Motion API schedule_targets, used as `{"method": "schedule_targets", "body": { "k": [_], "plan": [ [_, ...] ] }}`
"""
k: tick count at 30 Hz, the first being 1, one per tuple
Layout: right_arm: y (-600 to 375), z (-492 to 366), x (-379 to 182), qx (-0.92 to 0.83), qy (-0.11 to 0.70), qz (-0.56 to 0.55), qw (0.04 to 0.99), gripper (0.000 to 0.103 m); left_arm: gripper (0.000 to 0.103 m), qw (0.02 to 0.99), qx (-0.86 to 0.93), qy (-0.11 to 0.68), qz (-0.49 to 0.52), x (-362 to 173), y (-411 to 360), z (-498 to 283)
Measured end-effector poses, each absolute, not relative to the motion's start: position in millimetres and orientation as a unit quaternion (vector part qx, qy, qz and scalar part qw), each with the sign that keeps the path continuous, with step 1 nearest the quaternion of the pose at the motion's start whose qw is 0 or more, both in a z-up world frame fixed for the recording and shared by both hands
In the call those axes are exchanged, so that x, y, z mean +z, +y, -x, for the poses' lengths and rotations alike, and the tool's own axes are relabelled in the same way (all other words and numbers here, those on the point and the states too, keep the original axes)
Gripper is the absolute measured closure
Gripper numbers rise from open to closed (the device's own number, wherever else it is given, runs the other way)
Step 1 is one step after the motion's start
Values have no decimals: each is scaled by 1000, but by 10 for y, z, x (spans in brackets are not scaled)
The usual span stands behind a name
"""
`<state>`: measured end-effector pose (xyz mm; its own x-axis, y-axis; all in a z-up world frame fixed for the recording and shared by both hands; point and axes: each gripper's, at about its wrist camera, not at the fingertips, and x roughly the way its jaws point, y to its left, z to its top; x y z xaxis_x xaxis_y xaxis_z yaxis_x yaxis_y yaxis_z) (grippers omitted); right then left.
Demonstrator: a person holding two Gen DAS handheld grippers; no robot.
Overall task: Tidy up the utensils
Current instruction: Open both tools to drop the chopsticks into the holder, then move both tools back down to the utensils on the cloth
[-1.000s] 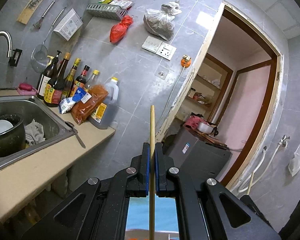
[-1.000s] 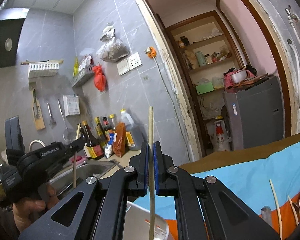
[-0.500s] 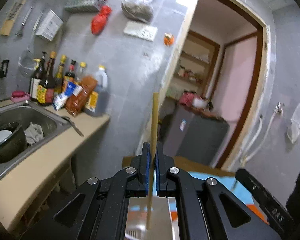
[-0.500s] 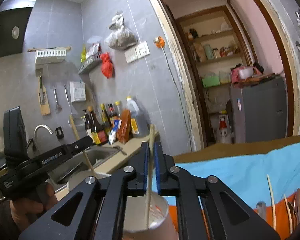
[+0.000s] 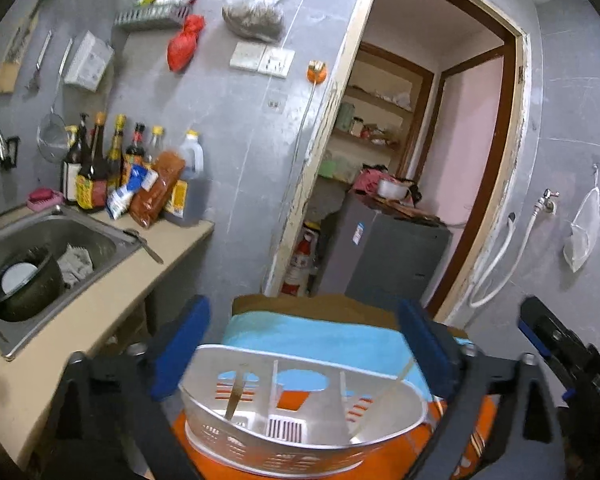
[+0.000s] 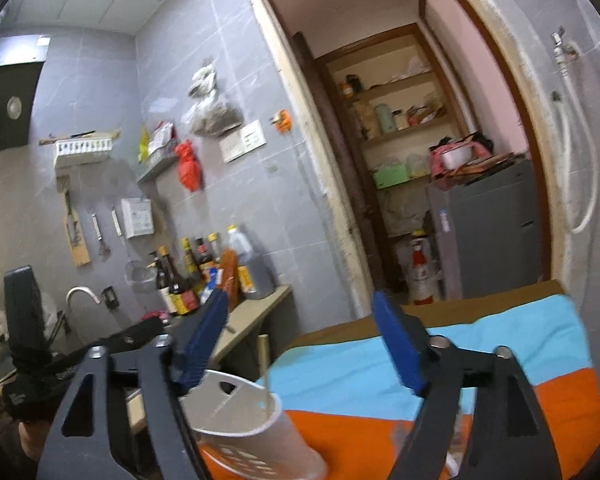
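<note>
Both chopsticks (image 5: 384, 396) dropped into holder (image 5: 300, 432), left gripper (image 5: 304, 344) and right gripper (image 6: 300, 344) jaws just opened, empty; next, fetching another utensil.

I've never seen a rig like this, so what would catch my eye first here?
Probably the white utensil holder on the orange-and-blue cloth, with two chopsticks standing in it. The left tool frames it, blue pads wide apart. Behind, sauce bottles crowd the counter beside the sink.

Utensil holder (image 5: 300, 420) blocks below; free room above
</note>
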<state>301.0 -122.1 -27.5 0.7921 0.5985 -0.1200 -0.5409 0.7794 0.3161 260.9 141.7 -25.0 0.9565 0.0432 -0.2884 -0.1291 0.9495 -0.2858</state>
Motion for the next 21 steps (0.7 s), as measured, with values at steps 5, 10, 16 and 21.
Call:
{"method": "schedule_targets", "body": {
  "k": [5,10,16,21],
  "plan": [
    [-1656,-2918,-197,270,108,-127,948,0,3,982,55,136,122,-149,982,-2542],
    [-2146,-2803,-208,237,113,-100,960,0,3,985,29,144,95,-185,507,-2504],
    [-2626,-2822,-390,201,142,-74,966,0,3,973,-27,214,81,-495,-104,-2630],
    [-2921,-2938,-672,175,185,-71,965,0,3,960,-31,268,73,-837,-439,-2764]
  ]
}}
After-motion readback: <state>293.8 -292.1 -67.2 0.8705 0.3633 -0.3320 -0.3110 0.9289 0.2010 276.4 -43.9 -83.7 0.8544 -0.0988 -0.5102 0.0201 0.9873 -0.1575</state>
